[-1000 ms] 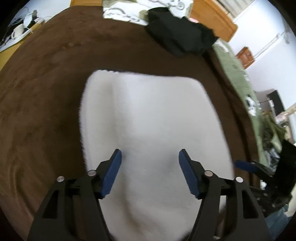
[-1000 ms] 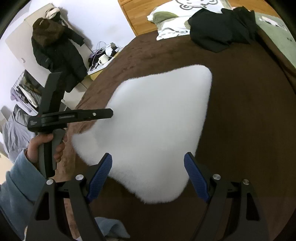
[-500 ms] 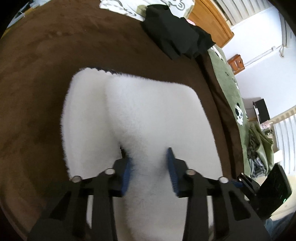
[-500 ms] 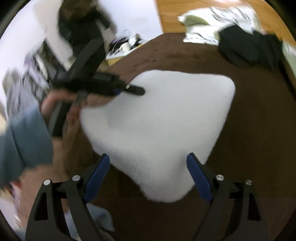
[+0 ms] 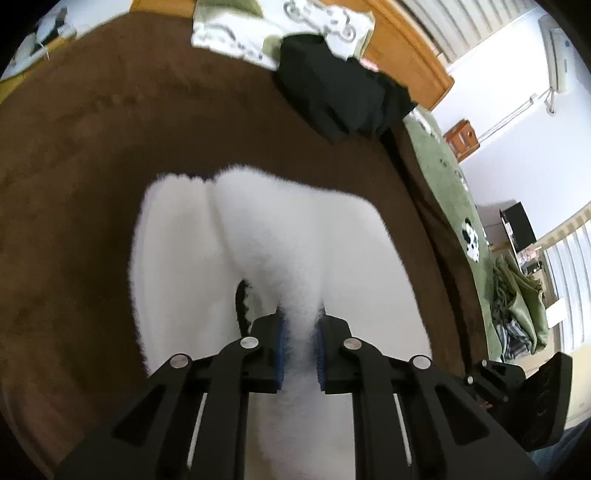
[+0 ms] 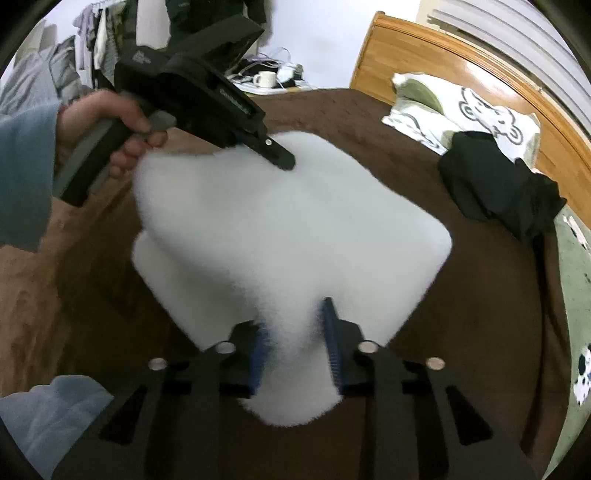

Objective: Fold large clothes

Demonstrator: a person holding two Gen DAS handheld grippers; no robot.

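Observation:
A white fluffy garment (image 5: 303,251) lies partly folded on the brown bed cover (image 5: 92,155). My left gripper (image 5: 300,341) is shut on a pinched ridge of its near edge. In the right wrist view the same white garment (image 6: 288,229) has its near edge raised off the bed. My right gripper (image 6: 295,350) is shut on its near corner. The left gripper (image 6: 284,162) also shows there, held in a hand, gripping the far-left edge.
A black garment (image 5: 340,96) lies crumpled at the head of the bed, next to a patterned pillow (image 5: 258,33) and the wooden headboard (image 6: 461,55). A green blanket (image 5: 443,177) runs along the bed's right side. A side table with a mug (image 6: 266,78) stands beyond the bed.
Both grippers closed from wide open onto the white garment's near edge, and the fabric is now bunched and lifted between them.

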